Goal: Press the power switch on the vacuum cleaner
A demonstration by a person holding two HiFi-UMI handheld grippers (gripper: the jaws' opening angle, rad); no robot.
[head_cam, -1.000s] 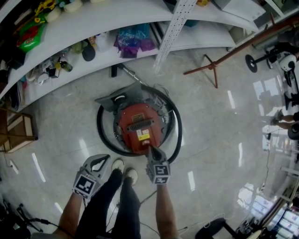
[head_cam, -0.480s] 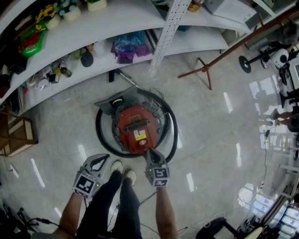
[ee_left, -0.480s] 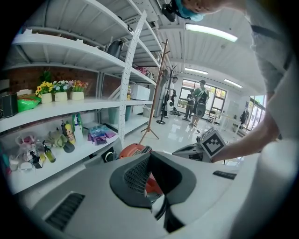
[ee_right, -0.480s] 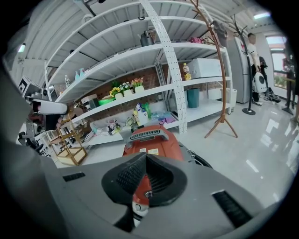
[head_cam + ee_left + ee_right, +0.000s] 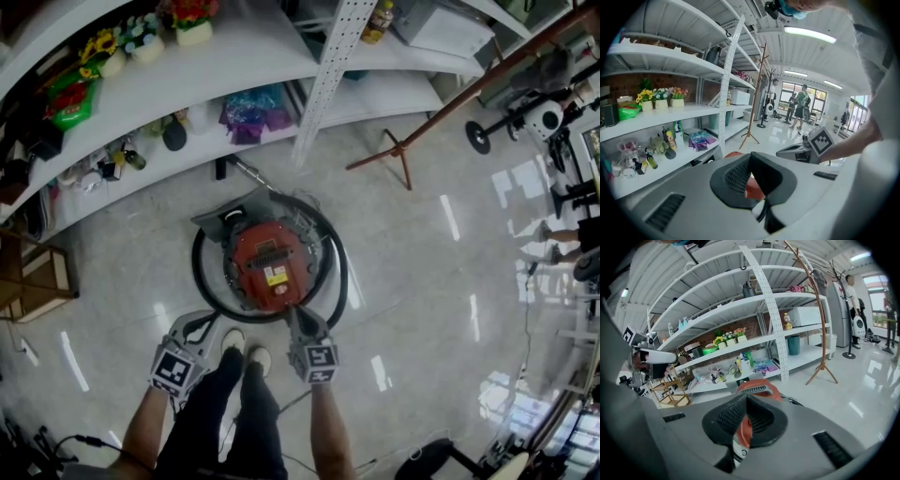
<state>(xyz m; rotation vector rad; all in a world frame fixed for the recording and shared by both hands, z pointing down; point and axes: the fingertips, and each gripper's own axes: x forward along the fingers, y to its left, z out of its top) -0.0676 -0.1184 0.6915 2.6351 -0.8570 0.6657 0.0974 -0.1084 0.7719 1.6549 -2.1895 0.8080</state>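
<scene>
A round red vacuum cleaner point(image 5: 272, 265) stands on the shiny floor, ringed by its black hose point(image 5: 200, 272). In the head view my right gripper point(image 5: 292, 311) is shut, and its tip sits at the vacuum's near rim, just below the yellow label point(image 5: 275, 276). My left gripper point(image 5: 216, 316) is also shut and hangs left of the vacuum, beyond the hose and apart from it. In the right gripper view the shut jaws point(image 5: 746, 399) point at the red body point(image 5: 757, 387). In the left gripper view only a red sliver of the vacuum point(image 5: 733, 153) shows past the gripper point(image 5: 750, 157).
White shelves point(image 5: 234, 56) with flower pots, bottles and bags curve behind the vacuum. A wooden coat stand point(image 5: 403, 155) leans at the right and a wooden frame point(image 5: 28, 281) stands at the left. The person's shoes point(image 5: 246, 347) are just before the hose.
The head view has tilted up, showing more shelf. My right gripper's tip has slid back slightly from the vacuum's top toward its near rim. The left gripper holds its place.
</scene>
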